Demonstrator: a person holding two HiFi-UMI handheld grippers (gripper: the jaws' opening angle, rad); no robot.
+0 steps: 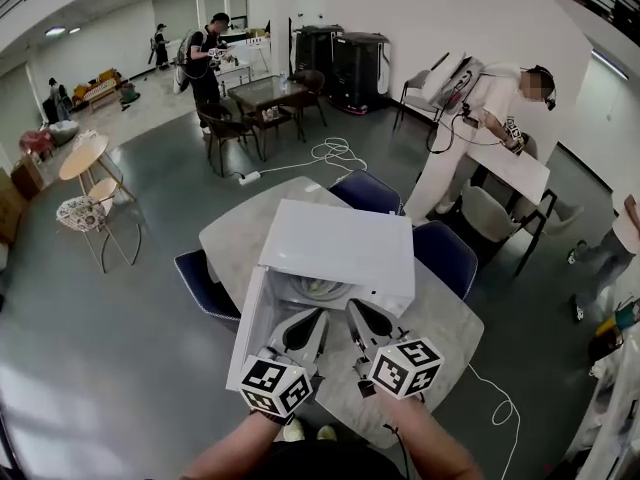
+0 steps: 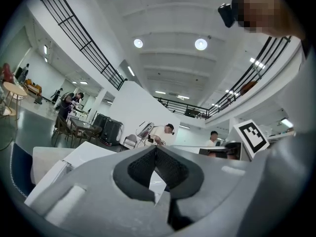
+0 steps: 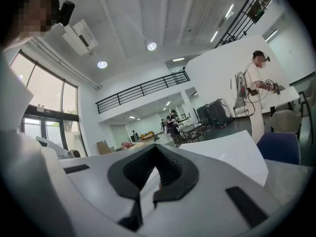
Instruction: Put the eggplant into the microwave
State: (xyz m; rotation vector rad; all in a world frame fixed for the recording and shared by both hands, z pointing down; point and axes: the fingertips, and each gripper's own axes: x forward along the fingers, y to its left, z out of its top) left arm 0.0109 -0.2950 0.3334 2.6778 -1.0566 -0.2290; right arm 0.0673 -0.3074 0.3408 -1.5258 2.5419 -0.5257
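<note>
The white microwave stands on the marble table with its door swung open to the left. A pale turntable shows inside. No eggplant is visible in any view. My left gripper and right gripper sit side by side just in front of the opening, both shut with nothing between the jaws. In the left gripper view the left gripper tilts upward over the microwave's top. The right gripper also points up, past the microwave.
Blue chairs ring the far side of the table. A person in white works at a white table behind. Cables lie on the grey floor. Another person stands by a dark table further back.
</note>
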